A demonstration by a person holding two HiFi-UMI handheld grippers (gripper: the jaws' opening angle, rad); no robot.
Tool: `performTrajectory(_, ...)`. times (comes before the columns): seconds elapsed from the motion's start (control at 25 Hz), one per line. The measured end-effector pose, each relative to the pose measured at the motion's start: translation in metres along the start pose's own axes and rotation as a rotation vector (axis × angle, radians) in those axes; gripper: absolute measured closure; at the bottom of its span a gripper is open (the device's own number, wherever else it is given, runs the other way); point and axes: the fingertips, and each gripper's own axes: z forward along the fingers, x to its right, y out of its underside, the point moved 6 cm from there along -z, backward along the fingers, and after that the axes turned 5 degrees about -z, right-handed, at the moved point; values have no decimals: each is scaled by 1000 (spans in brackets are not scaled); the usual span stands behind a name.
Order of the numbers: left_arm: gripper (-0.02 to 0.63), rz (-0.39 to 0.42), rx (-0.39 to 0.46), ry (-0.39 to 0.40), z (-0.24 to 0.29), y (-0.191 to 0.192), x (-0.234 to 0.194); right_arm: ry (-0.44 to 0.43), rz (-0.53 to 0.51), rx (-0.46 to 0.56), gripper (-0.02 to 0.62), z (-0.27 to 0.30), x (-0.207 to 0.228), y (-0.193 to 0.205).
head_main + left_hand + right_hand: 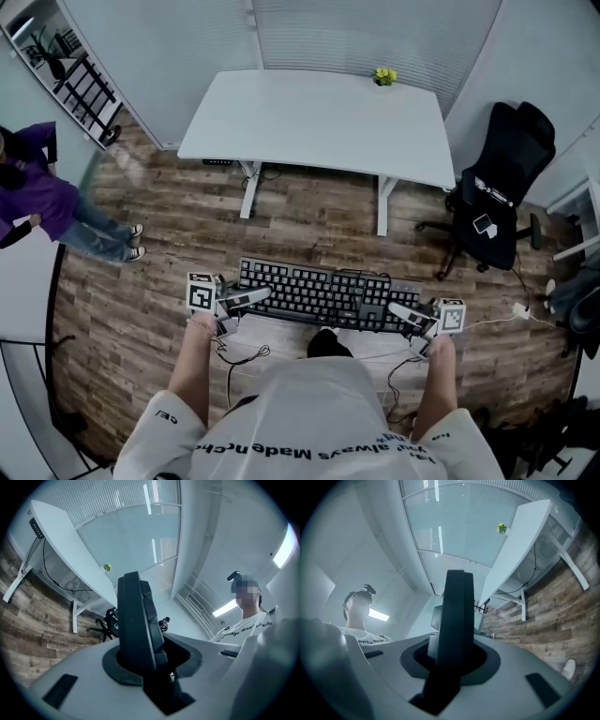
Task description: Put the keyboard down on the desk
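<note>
I hold the long black keyboard by its two short ends: my left gripper is clamped on the left end and my right gripper on the right end. In each gripper view the edge of the keyboard stands between the two jaws and fills the gap, so the jaws are narrow and pressed on it, with no free space. The keyboard is in the air and about level, on the near side of the wide white rectangular desk and well apart from it, above the brown wooden plank floor. No part of it is over the desk top yet. The desk top is almost bare; only a small yellow-green object sits at the far edge of the desk, towards its right corner. A black office chair stands to the right of the desk, clear of the path as I judge it. So the pick-up part is done and the grip looks secure. What is left is the larger part: to bring the keyboard over the desk, lower it flat on the top, and open both grippers.
</note>
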Motion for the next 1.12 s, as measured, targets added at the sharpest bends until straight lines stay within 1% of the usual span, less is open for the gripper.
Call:
performTrajectory(0.12,471,8,6,4,0,1,0,-2,-39,-16,479,1,0,-3)
performTrajectory(0.2,472,10,6,6,5,-3,-2,7,-16,-11,479,-2,4,-7)
performTrajectory(0.28,471,7,4,5,20,-14,-7,14,10,-3,479,-10,11,-22)
performTrajectory(0.48,472,-10,3,-6,71,-47,-26,8,23,-4,479,-32,38,-76)
performTrajectory(0.56,471,-15,4,-11,85,-55,-31,4,34,-3,479,-39,46,-89)
performTrajectory(0.76,472,-20,4,-16,97,-68,-37,0,42,-7,479,-42,56,-107)
performTrajectory(0.88,471,-16,7,-17,100,-78,-43,-1,25,-13,479,-37,60,-119)
performTrajectory(1.12,472,-16,5,-16,116,-105,-59,-3,22,-11,477,-35,77,-149)
